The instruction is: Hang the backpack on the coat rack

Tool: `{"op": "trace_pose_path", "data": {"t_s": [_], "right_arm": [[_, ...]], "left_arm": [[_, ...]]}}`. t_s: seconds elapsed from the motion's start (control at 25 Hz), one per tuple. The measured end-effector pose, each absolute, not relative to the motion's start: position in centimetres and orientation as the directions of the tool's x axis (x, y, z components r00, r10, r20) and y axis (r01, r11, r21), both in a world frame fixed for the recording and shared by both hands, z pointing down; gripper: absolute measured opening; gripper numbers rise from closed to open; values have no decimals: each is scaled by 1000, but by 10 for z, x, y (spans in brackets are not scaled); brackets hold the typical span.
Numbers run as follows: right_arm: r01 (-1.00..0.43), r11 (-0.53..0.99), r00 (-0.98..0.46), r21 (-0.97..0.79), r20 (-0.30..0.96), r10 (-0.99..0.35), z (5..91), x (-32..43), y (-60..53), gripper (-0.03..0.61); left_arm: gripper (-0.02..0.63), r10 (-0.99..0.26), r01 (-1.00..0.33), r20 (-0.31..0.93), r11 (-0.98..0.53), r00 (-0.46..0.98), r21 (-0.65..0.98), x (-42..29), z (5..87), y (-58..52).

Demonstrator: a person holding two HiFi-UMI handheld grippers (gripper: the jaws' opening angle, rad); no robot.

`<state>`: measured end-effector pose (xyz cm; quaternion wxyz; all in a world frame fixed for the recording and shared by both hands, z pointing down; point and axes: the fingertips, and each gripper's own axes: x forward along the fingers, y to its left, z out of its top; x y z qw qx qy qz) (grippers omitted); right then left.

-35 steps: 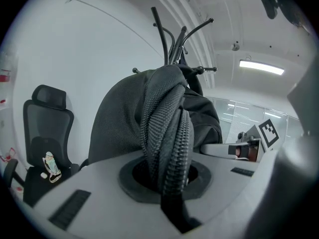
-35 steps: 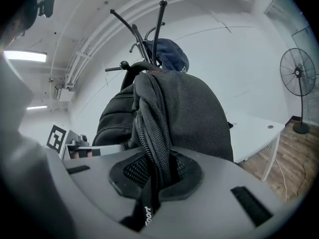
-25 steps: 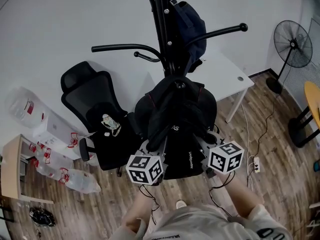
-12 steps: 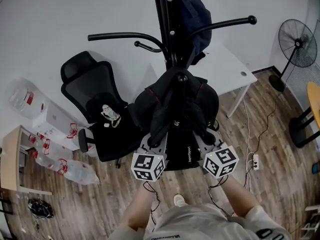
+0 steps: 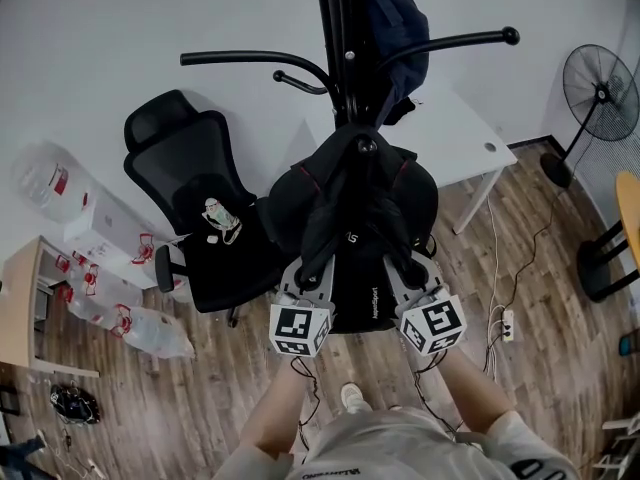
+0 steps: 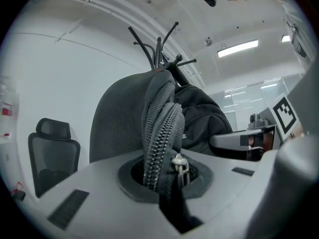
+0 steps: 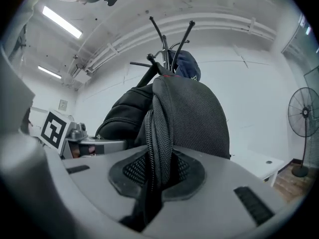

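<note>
The black backpack [image 5: 355,218] hangs against the black coat rack [image 5: 335,28], its top at a hook knob [image 5: 366,147] on the pole. My left gripper [image 5: 303,270] grips the bag's left side; in the left gripper view a zipped edge [image 6: 162,133] fills the gap at the left gripper [image 6: 164,176]. On the bag's right side, my right gripper [image 5: 402,266] holds a black webbed fold [image 7: 159,133], seen between the pads of the right gripper [image 7: 158,176]. Both pairs of jaws are opening, with fabric still between them.
A dark blue bag [image 5: 392,18] hangs higher on the rack. A black office chair [image 5: 200,218] stands to the left, a white table [image 5: 460,138] behind on the right, a floor fan [image 5: 598,93] far right. Water bottles [image 5: 130,333] and a power strip [image 5: 503,325] lie on the wooden floor.
Both grippers have rolled a little and their marker cubes have drawn in closer to the backpack's lower part. The backpack stays at the pole.
</note>
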<state>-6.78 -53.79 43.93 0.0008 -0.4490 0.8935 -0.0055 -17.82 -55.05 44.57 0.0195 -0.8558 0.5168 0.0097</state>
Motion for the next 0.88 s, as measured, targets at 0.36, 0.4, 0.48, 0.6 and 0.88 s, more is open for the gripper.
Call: {"op": "trace_pose_path", "data": {"t_s": [0.36,0.4,0.48,0.6,0.88], "right_arm": [[-793,609,-609,21,11,-793,441,-63,-524,57],[-790,612,-612,20,9,-791,440,-62,-522,65],[-784,621,-621,14,0,-784,439,-59,-515,94],[-780,626,-626,7,-15,-780,436,-53,-503,141],[-768,639,-640,47,-93,-763,417,-36,-454,131]], "left_arm": [[110,-890,-891,-52,-450,453,-55,-180,445,-534],[116,-890,-891,-52,-450,453,-58,-181,445,-531],[133,-890,-891,-55,-450,453,-59,-184,442,-524],[147,-896,-898,-63,-435,439,-62,-189,437,-510],[143,-920,-926,-107,-375,377,-35,-202,422,-462]]}}
